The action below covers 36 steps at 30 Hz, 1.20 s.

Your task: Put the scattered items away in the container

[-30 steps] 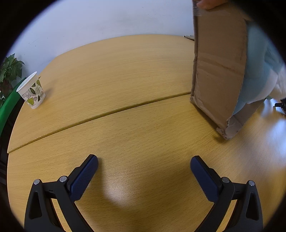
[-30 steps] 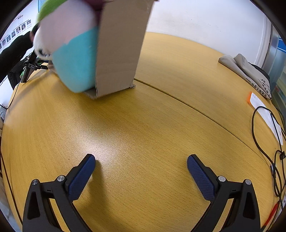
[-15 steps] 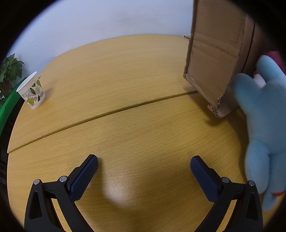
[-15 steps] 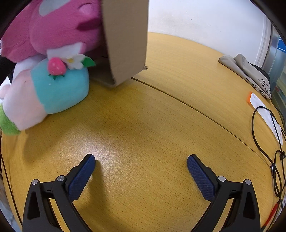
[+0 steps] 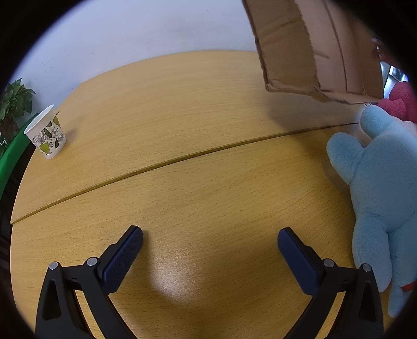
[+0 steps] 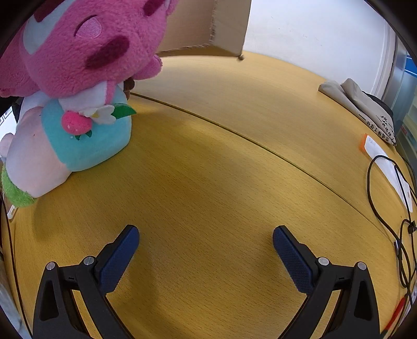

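Observation:
A cardboard box (image 5: 312, 52) hangs in the air above the far right of the wooden table (image 5: 182, 130); it also shows at the top of the right wrist view (image 6: 208, 23). A light blue plush toy (image 5: 378, 187) lies on the table at the right. A pink plush with a teal body and a strawberry (image 6: 78, 99) sits at the left of the right wrist view, and its pink part shows in the left wrist view (image 5: 401, 101). My left gripper (image 5: 209, 242) is open and empty above the table. My right gripper (image 6: 206, 241) is open and empty too.
A leaf-patterned paper cup (image 5: 47, 133) stands at the far left near a potted plant (image 5: 13, 104). Folded grey cloth (image 6: 359, 104), a white card (image 6: 388, 167) and black cables (image 6: 391, 213) lie along the right edge.
The cardboard box has been lifted off the table and the plush toys have dropped out of it onto the table. Both grippers have stayed still and open.

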Each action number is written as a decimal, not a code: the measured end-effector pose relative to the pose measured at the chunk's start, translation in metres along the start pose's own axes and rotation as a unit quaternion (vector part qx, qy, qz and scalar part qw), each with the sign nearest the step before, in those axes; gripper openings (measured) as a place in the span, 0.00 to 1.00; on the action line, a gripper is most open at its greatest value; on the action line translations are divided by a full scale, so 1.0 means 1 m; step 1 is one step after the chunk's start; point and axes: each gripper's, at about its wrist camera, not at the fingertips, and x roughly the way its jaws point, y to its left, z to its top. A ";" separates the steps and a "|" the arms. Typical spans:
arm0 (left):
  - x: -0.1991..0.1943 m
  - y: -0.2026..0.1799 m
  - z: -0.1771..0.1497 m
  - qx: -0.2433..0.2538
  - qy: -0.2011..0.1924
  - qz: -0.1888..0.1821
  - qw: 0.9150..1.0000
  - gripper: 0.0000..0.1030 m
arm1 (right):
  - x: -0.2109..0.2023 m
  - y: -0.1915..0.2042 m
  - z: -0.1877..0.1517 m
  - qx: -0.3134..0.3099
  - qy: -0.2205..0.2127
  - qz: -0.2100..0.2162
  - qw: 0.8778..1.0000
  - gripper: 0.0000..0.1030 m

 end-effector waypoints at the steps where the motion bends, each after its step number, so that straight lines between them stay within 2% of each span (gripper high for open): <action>1: 0.000 0.000 0.000 0.000 0.000 0.000 1.000 1.00 | 0.000 0.000 0.000 0.000 0.000 0.000 1.000 1.00; 36: -0.005 -0.008 0.000 0.001 0.000 0.000 1.000 1.00 | -0.001 0.001 0.000 0.004 0.000 -0.003 1.000 1.00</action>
